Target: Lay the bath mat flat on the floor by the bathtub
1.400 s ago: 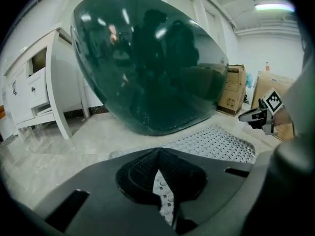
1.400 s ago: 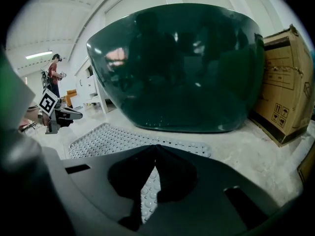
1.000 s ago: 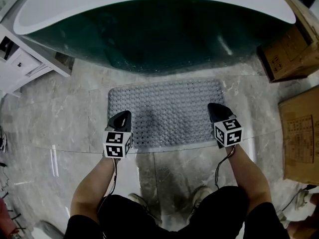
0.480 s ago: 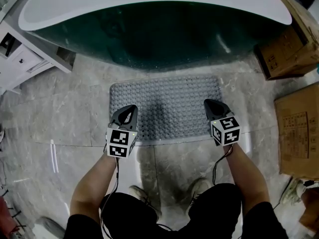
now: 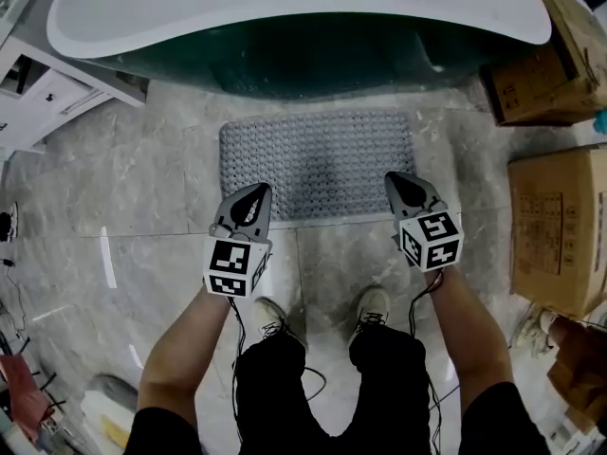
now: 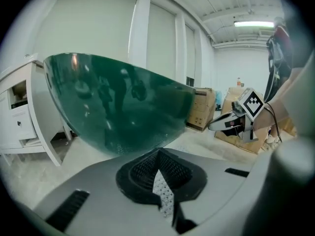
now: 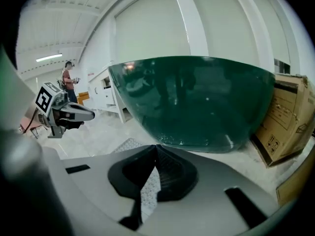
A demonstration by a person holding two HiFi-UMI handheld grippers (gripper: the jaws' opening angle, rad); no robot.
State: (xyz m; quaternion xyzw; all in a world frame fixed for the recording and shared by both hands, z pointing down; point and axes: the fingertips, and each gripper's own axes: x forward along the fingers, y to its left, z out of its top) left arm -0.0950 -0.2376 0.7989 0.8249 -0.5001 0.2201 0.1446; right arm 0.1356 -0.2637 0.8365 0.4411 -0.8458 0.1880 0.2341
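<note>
Mat (image 5: 318,164) lies flat on the floor (image 5: 142,188), its far edge just short of the tub (image 5: 313,60), so I judge the laying all but done.

The tub fills the top of the head view, with a white rim and a dark green side. The boxes (image 5: 555,230) on the right carry print too small to read, and no brand shows anywhere.

A second ago both grippers sat over the mat's near corners. Now the view is higher, the mat looks smaller, and the grippers have drawn back to its near edge. That suggests the mat is let go and the person is rising.

The left gripper (image 5: 248,205) has its tips together on nothing, with only mat texture showing through the gap behind them. The right gripper (image 5: 403,190) is likewise closed and empty.
</note>
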